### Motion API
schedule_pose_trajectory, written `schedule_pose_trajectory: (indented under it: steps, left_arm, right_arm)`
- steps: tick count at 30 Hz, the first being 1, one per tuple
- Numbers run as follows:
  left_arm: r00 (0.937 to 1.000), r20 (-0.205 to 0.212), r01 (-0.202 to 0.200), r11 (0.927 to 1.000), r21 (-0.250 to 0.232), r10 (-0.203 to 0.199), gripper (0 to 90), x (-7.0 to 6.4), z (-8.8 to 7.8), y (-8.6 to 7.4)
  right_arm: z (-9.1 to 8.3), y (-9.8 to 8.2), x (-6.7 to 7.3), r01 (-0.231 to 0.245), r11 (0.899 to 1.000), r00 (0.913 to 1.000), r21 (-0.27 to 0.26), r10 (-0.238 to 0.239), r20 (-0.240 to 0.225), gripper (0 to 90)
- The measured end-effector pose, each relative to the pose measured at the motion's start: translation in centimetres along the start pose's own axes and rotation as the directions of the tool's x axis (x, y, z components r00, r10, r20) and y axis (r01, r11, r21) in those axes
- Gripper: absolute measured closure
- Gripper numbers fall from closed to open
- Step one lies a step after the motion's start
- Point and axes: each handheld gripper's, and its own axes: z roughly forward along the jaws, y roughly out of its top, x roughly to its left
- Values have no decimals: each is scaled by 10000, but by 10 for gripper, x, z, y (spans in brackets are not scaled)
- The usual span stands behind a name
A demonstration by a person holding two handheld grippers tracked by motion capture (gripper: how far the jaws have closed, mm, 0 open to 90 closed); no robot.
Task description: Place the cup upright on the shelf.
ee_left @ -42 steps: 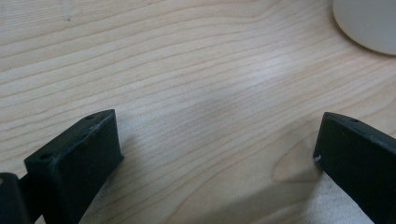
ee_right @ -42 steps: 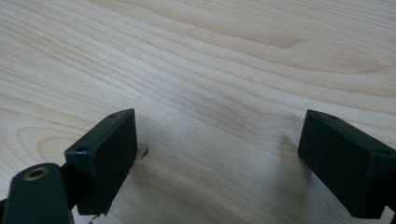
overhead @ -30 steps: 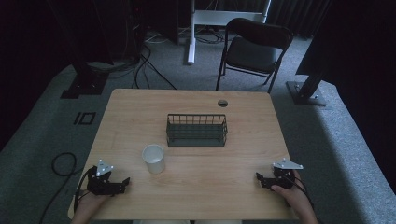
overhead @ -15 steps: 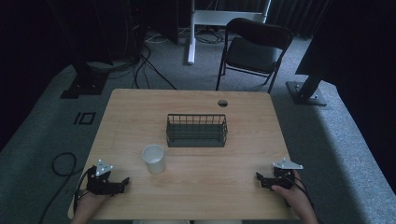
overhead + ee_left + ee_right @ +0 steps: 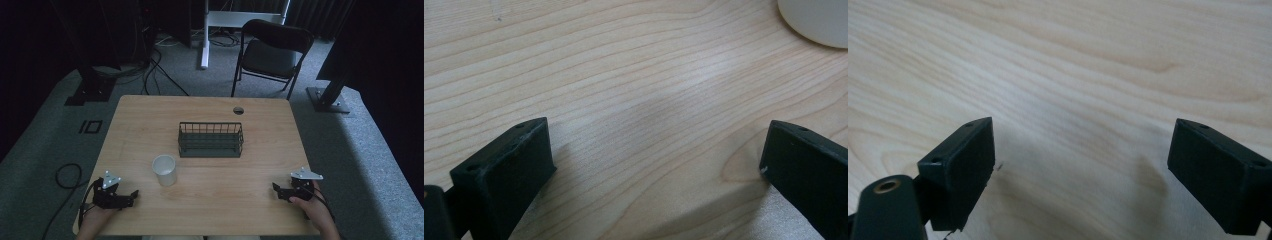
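Observation:
A white paper cup (image 5: 164,170) stands upright on the wooden table (image 5: 210,200), left of centre. Behind it sits a dark wire basket (image 5: 211,140), with nothing visible inside. My left gripper (image 5: 131,196) rests near the front left corner, open, with bare wood between its jaws. In the left gripper view (image 5: 659,150) the cup's base (image 5: 816,22) shows at the top right, well ahead of the jaws. Near the front right edge my right gripper (image 5: 277,190) lies open, and in the right gripper view (image 5: 1083,155) only tabletop is between its jaws.
A round cable hole (image 5: 238,110) is in the table's far edge. A black folding chair (image 5: 272,50) stands behind the table, with cables (image 5: 155,70) and stand bases (image 5: 327,100) on the grey carpet around it.

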Motion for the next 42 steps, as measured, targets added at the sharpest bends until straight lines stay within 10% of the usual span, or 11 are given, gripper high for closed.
schedule_pose_trajectory:
  steps: [42]
  left_arm:
    - [10000,4,-1,10000,5,1,8,0,0,0]
  right_arm:
    - [32,50,79,1350,9858,9704,-1002,-1520,-1877,114]
